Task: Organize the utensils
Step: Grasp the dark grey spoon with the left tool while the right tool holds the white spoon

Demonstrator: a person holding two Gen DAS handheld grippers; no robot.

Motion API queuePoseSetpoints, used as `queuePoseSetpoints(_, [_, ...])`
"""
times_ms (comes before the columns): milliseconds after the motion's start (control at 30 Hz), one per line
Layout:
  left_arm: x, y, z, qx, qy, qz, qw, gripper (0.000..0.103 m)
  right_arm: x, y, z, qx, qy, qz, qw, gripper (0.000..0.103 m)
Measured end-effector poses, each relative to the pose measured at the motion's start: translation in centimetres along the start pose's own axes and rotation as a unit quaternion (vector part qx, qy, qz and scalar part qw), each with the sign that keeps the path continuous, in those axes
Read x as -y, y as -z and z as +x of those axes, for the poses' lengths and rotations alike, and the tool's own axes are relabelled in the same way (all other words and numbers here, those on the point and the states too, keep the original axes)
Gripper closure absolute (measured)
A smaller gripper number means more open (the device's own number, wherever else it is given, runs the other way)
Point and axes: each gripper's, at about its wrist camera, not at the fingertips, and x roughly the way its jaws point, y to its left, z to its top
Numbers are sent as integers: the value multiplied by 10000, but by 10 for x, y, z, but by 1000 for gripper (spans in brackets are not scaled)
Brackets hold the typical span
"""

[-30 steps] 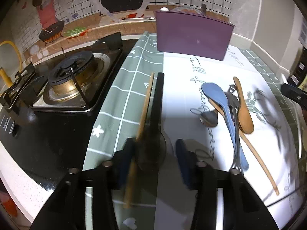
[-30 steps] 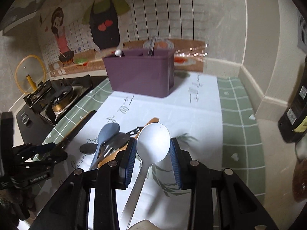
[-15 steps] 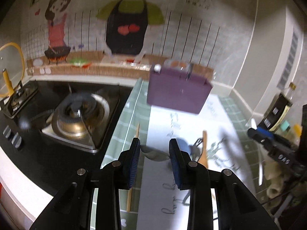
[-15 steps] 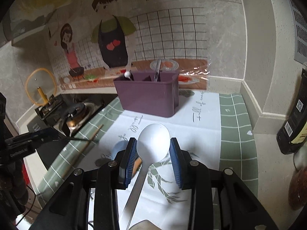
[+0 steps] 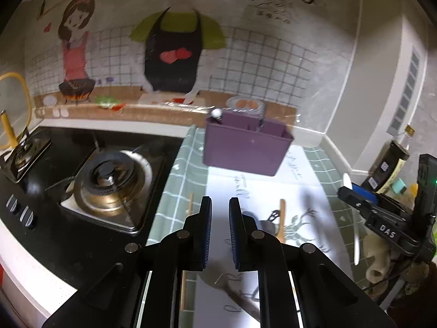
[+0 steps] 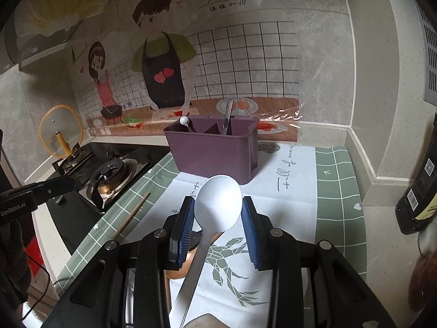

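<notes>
My right gripper (image 6: 218, 218) pinches a white plastic serving spoon (image 6: 218, 205) by the sides of its round bowl, which stands up between the blue pads, its grey handle running back under the rig. The spoon hangs above the white-and-green printed table mat (image 6: 336, 191), on the near side of the purple rectangular plastic utensil caddy (image 6: 215, 153).

My left gripper (image 5: 220, 229) is closing, its jaws narrow; I see nothing between the pads, though a blurred dark shape lies below them that I cannot identify.

The right view looks down into the caddy: it has dividers, a metal utensil (image 6: 227, 120) stands in a middle compartment, and a thin stick with a white ball top (image 6: 184, 121) leans at its left end. It also shows a single wooden chopstick (image 6: 131, 216) lying on the mat's green checks, left of the spoon.

The left view gives the caddy (image 5: 245, 147) more level, so its inside stays hidden. It shows instead a wooden spoon (image 5: 281, 218) and a dark utensil on the mat, the gas stove burner (image 5: 109, 177) to the left, and my right gripper (image 5: 355, 194) at the far right, holding the white spoon edge-on.
</notes>
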Motion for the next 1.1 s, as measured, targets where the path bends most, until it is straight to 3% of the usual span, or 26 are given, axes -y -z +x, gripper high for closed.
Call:
queuePoseSetpoints(167, [-23, 19, 21, -425, 76, -548, 9976, 87, 4, 6, 6, -176, 48, 31, 9998, 71])
queuePoseSetpoints(233, [-27, 34, 29, -639, 8, -765, 9950, 79, 5, 9, 8, -229, 66, 37, 9997, 71])
queuePoseSetpoints(300, [-31, 55, 34, -944, -87, -1077, 9896, 69, 7, 13, 10, -308, 91, 23, 9995, 71])
queuePoseSetpoints(367, [-32, 78, 37, -1253, -84, -1402, 9821, 68, 8, 16, 11, -356, 97, 10, 9993, 71])
queuePoseSetpoints(533, [-12, 109, 50, -1621, -151, -1367, 9771, 67, 10, 24, 13, -454, 128, -35, 9989, 71])
queuePoseSetpoints(1100, [13, 96, 91, -1170, -1237, -683, 9830, 65, 0, 35, 6, -351, 260, -82, 9990, 71])
